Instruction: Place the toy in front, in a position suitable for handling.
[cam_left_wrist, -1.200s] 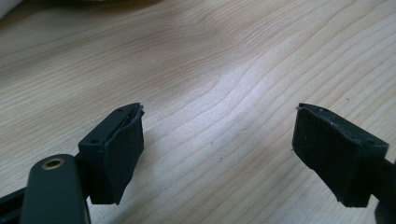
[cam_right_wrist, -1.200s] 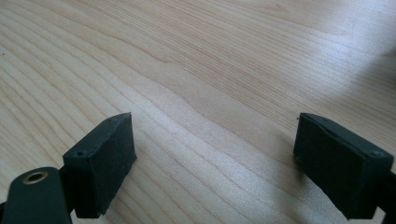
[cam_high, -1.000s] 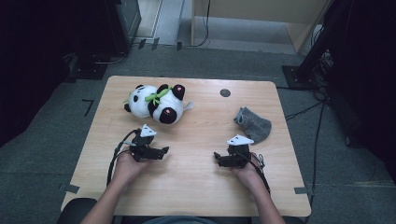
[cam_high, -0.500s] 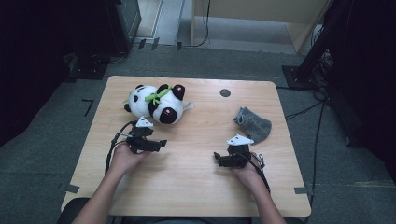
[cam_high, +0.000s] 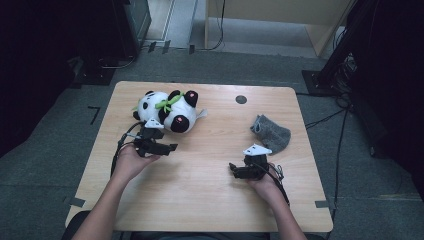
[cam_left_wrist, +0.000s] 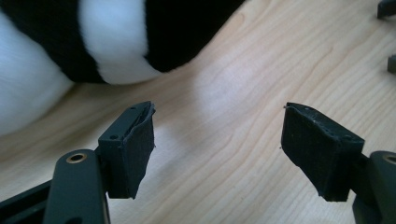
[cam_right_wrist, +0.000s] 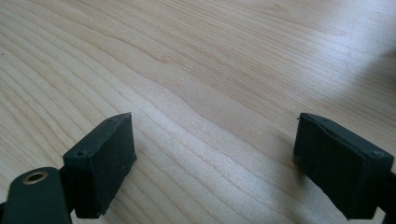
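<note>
There is one toy panda (cam_high: 169, 111) lying on its side at the far left of the one wooden table (cam_high: 210, 195). There is one grey sock (cam_high: 271, 133) on the right side, well apart from the panda.

The person holds two grippers, one in each hand. The left gripper (cam_high: 170, 148) is just beside the panda, on the near side. Its jaws have just been closing a bit, but they are spread apart with nothing between them. The panda's black and white fur (cam_left_wrist: 107, 42) is close in front.

The right gripper (cam_high: 234, 170) sits near the sock. Its jaws are spread wide over bare wood.
</note>
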